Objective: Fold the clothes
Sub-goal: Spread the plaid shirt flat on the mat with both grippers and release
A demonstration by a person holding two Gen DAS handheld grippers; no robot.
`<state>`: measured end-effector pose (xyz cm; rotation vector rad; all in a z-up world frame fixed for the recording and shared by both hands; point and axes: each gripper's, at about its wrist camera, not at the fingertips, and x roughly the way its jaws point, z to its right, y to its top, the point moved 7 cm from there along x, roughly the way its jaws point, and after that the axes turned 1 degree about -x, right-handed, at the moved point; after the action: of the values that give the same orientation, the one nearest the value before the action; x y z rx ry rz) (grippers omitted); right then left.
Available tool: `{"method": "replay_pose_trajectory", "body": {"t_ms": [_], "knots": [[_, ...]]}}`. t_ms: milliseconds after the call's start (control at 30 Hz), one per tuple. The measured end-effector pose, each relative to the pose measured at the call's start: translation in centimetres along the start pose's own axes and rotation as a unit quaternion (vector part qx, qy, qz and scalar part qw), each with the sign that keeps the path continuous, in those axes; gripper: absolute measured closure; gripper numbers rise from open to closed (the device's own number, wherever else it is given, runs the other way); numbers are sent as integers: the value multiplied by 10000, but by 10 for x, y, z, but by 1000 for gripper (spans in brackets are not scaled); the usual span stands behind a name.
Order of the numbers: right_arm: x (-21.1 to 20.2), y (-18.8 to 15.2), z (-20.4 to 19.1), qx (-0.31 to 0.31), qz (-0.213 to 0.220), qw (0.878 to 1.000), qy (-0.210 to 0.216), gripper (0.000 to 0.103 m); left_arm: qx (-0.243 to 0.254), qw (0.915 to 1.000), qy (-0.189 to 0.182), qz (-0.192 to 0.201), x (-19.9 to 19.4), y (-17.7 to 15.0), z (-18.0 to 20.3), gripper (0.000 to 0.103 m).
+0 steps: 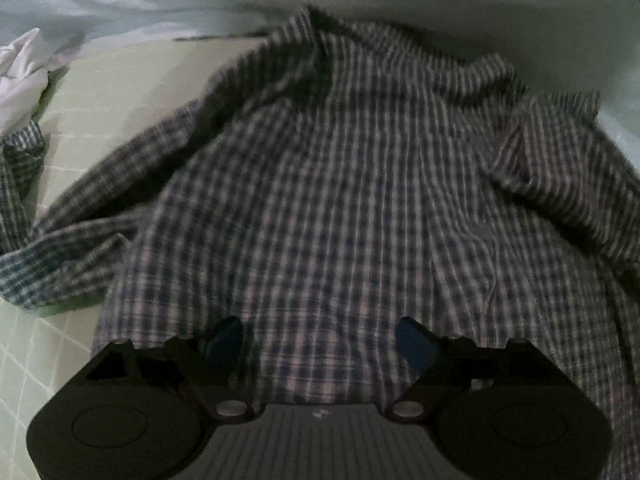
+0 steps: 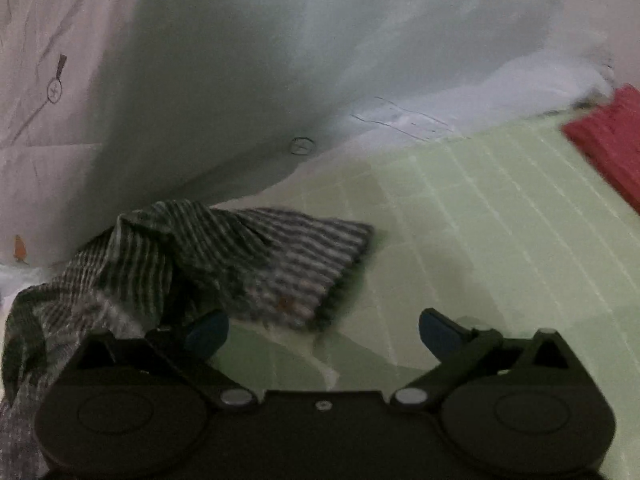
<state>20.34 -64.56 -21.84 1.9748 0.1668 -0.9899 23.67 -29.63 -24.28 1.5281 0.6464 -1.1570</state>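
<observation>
Left gripper: we see the left gripper (image 1: 320, 340) at the bottom centre of its frame, jaws spread wide over the checked shirt (image 1: 340, 200), nothing pinched between the blue pads (image 1: 414, 344); whether the tips touch the cloth we cannot tell
Right gripper: the right gripper (image 2: 324, 332) sits low in its own frame, jaws as wide apart, with only the green mat (image 2: 480, 220) showing between them; its left pad (image 2: 208, 330) lies just beside the shirt cuff (image 2: 296, 264), contact unclear
Shirt: in the left view it lies spread across the mat (image 1: 112, 92), filling the middle of the frame, collar end toward the top, one sleeve (image 1: 60, 264) trailing to the left edge
Cut off: we lose the shirt's hem behind the gripper body and its right side past the frame edge; in the right view only a bunched sleeve shows, lower left
Hard to make out: both views are dim and blurred; the pale printed sheet (image 2: 240, 60) behind the mat has small marks we cannot read
Edges: a white cloth (image 1: 20, 76) upper left in the left view, a red ribbed item (image 2: 608, 140) at right in the right view, both clipped
</observation>
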Motion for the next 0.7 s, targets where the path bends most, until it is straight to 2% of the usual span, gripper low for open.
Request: {"method": "replay_pose_trajectory", "body": {"t_ms": [100, 167, 200, 267, 300, 333, 400, 500, 567, 667, 700], "knots": [[23, 11, -4, -84, -72, 9999, -50, 3, 23, 9999, 27, -106, 9, 1, 4, 14], [37, 20, -4, -85, -184, 9998, -95, 22, 145, 9998, 90, -103, 12, 2, 8, 13], [42, 19, -6, -186, -217, 9995, -93, 47, 222, 9996, 120, -103, 13, 2, 10, 10], [37, 18, -1, -339, -150, 9992, -116, 86, 260, 9996, 104, -104, 15, 2, 11, 7], [34, 18, 2, -415, -115, 9990, -127, 95, 244, 9996, 102, -105, 15, 1, 11, 6], [26, 17, 9, -363, -38, 9993, -123, 98, 228, 9996, 100, -105, 15, 1, 11, 6], [6, 13, 32, -201, 129, 9990, -382, 99, 230, 9996, 98, -102, 14, 0, 10, 6], [-41, 1, 84, -62, 334, 9926, -1164, 100, 209, 9995, 99, -194, 13, -2, 10, 6], [-79, -14, 126, 150, 376, 9846, -1700, 100, 170, 9996, 42, -231, 9, -4, 9, 6], [-137, -44, 183, 244, 349, 9662, -2541, 100, 161, 9998, -5, -121, -7, -6, 8, 6], [-153, -54, 196, 322, 337, 9630, -2653, 100, 185, 9998, -17, -48, -15, -6, 8, 6]]}}
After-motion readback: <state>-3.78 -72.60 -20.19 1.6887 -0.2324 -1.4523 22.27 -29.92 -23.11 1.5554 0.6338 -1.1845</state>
